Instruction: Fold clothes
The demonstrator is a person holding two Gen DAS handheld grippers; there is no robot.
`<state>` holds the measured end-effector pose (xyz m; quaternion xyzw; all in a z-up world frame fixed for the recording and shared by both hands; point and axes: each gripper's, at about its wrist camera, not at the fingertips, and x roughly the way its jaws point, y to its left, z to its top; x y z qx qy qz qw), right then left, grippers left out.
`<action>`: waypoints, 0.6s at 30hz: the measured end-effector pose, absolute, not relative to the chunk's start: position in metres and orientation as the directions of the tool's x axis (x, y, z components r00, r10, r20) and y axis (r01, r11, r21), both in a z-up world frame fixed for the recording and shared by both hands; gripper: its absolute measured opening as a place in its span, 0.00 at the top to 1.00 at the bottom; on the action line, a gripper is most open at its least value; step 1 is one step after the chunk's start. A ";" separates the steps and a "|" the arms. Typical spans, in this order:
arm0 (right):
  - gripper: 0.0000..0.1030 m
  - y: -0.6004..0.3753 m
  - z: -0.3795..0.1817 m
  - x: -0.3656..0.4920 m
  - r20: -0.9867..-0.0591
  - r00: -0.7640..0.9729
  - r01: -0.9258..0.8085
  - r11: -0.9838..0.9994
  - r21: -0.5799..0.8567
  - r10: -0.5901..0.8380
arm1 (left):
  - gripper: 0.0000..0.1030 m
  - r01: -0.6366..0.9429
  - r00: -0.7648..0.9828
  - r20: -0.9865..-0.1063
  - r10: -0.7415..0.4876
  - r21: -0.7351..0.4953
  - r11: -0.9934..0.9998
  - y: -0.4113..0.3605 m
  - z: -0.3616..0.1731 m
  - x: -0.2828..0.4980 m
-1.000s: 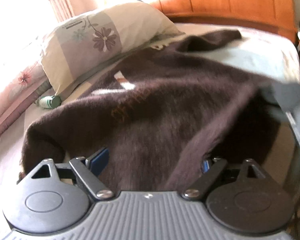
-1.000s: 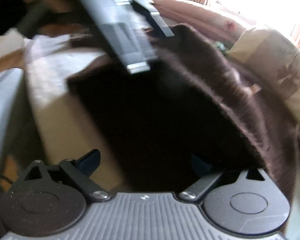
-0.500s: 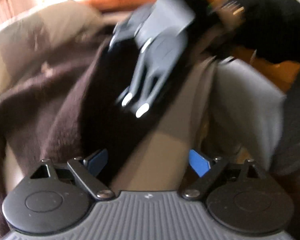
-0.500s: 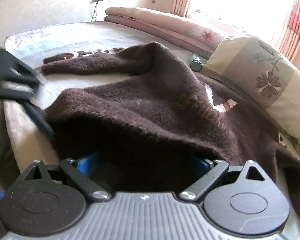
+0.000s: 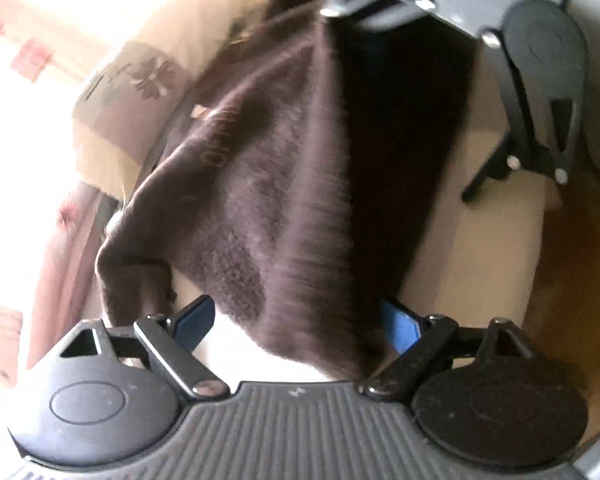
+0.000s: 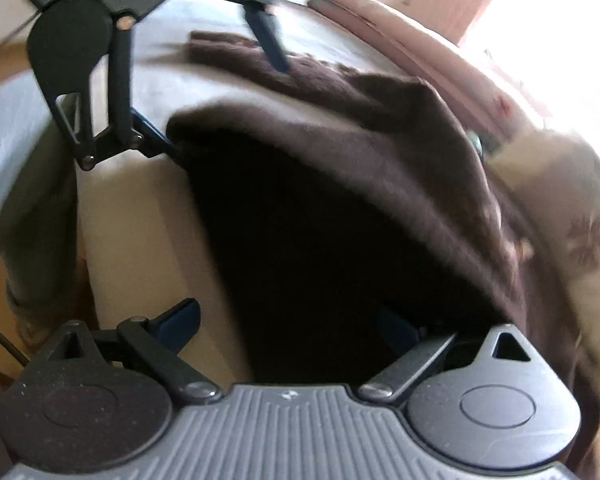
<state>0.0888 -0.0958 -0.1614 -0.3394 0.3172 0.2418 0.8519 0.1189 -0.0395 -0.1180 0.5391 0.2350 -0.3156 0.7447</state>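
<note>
A dark brown fuzzy sweater lies spread on the beige bed sheet, its ribbed hem toward me. My left gripper stands open, and the hem runs loose between its blue pads. In the right wrist view the sweater humps up, with its dark hollow in front of my right gripper, which is open too. There my left gripper shows at the upper left, one finger at the sweater's edge. A finger of the right gripper hangs over the sheet at the top right.
A flowered pillow lies beyond the sweater, by the bright window. A folded pink quilt runs along the far side of the bed. The bed's near edge drops to a wooden floor.
The left view has swung from the bare sheet back onto the sweater's hem and has rolled. In the right view the left gripper has come in from the left edge to the sweater's edge.
</note>
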 end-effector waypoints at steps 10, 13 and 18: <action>0.01 -0.060 -0.170 0.095 -0.609 0.786 -0.549 0.578 -0.604 0.109 | 0.14 0.673 0.733 -0.620 -0.280 0.720 0.170 -0.050 -0.123 0.098; 0.04 -0.068 -0.174 0.091 -0.592 0.802 -0.528 0.561 -0.638 0.083 | 0.13 0.652 0.741 -0.588 -0.326 0.745 0.140 -0.043 -0.118 0.084; 0.22 -0.054 -0.179 0.086 -0.577 0.813 -0.528 0.507 -0.681 0.072 | 0.13 0.655 0.746 -0.591 -0.308 0.734 0.178 -0.037 -0.120 0.078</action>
